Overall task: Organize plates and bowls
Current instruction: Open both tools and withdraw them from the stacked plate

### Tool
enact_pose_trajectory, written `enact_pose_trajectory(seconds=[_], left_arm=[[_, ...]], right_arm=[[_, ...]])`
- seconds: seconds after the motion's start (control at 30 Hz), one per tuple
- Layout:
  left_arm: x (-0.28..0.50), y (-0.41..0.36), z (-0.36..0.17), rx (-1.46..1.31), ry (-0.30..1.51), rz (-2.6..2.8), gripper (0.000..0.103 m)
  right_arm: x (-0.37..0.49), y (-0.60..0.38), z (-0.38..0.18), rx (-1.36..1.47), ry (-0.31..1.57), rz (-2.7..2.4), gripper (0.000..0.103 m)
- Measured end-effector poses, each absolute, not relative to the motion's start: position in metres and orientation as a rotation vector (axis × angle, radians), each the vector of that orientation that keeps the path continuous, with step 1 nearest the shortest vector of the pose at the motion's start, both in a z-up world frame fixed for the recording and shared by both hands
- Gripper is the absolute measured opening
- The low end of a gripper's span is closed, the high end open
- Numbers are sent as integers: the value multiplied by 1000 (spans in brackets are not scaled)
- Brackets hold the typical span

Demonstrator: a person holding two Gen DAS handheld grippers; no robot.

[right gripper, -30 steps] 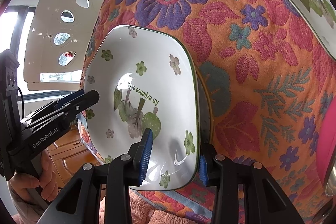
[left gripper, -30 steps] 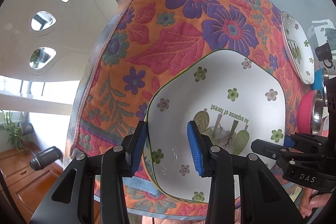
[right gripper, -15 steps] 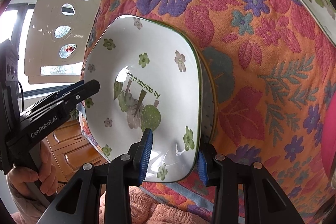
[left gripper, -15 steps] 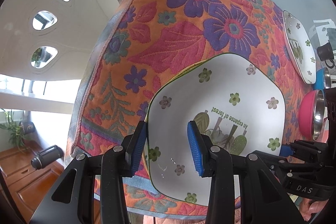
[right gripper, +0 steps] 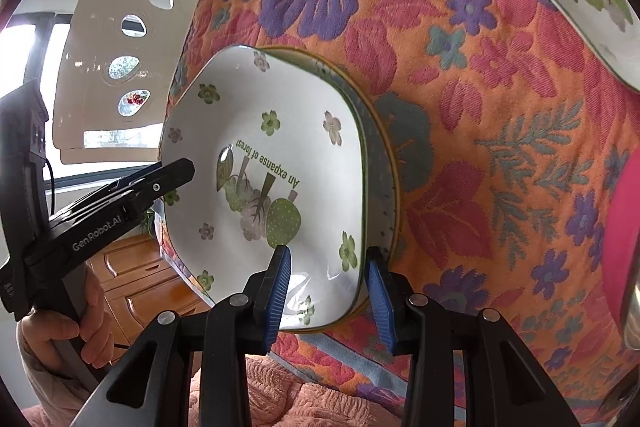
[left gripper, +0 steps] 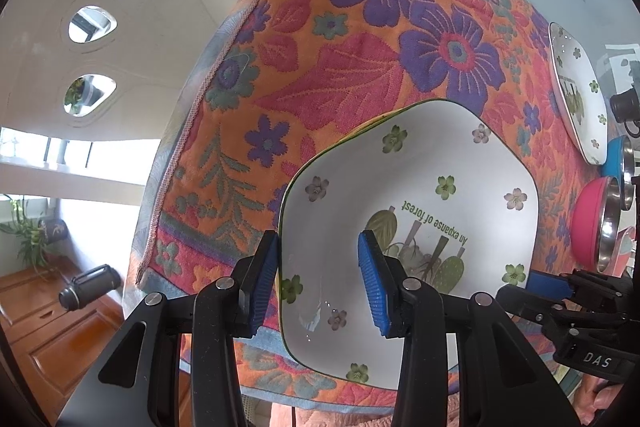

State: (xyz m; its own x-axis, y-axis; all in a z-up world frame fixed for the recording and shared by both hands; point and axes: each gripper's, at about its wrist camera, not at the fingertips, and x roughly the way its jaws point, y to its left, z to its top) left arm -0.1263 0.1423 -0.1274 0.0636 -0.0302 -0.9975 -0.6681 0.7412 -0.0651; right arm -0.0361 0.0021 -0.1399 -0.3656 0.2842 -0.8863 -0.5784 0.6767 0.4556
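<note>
Both the left gripper and right gripper pinched the plate rim at nine and five o'clock; uneven pulling could drop it onto the counter.

Black hand-held gripper, 2 blue ribbed pads (silver screws), "GenRobot.AI" marking.

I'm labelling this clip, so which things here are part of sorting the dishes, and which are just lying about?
Part of the job:
- white flowered plate, gripped on opposite rims by left gripper and right gripper
- second flowered plate
- pink bowl
- blue bowl

Lying about:
- floral tablecloth
- wooden cabinet
</note>
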Motion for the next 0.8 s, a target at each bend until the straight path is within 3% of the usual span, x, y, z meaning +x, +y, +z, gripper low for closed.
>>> enact_pose_trajectory(seconds=[0.43, 0.8], left_arm=[[-121, 158, -97, -654, 1430, 613, 39], [-63, 155, -57, -658, 1356, 553, 40]], right_arm=[[-9, -24, -113, -162, 1698, 923, 38], [60, -39, -39, -116, 1570, 1012, 40]])
